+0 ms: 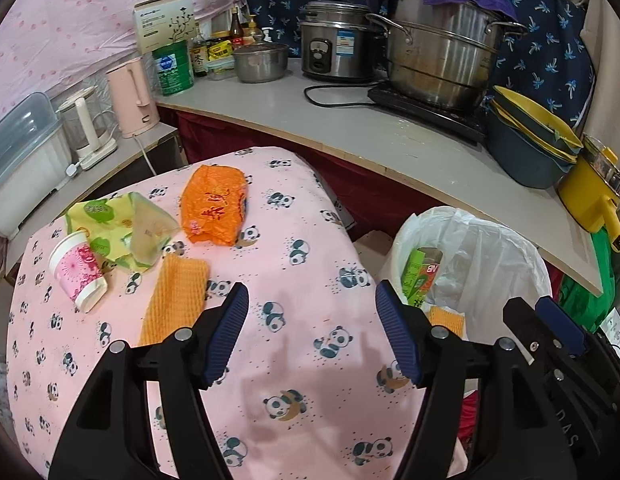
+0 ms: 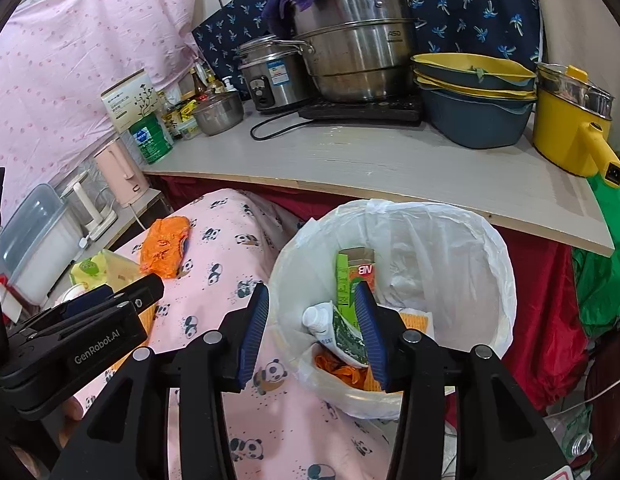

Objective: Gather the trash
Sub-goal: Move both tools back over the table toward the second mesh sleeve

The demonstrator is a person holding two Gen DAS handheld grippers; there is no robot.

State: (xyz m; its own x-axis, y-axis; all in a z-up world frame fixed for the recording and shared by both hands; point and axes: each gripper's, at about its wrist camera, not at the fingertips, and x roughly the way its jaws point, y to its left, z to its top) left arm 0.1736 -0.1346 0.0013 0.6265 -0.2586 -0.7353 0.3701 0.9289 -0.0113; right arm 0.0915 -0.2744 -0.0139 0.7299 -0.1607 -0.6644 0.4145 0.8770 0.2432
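On the pink panda tablecloth lie an orange wrapper, a yellow-green wrapper, a tipped pink paper cup and an orange waffle-textured piece. My left gripper is open and empty above the cloth, to the right of the waffle piece. A white-lined trash bin stands to the table's right and holds a green carton, a tube and orange scraps. My right gripper is open and empty over the bin's left rim.
A counter behind carries steel pots, a rice cooker, stacked blue-yellow basins, a yellow pot, bottles and a green can. A pink kettle and a white box stand at the left.
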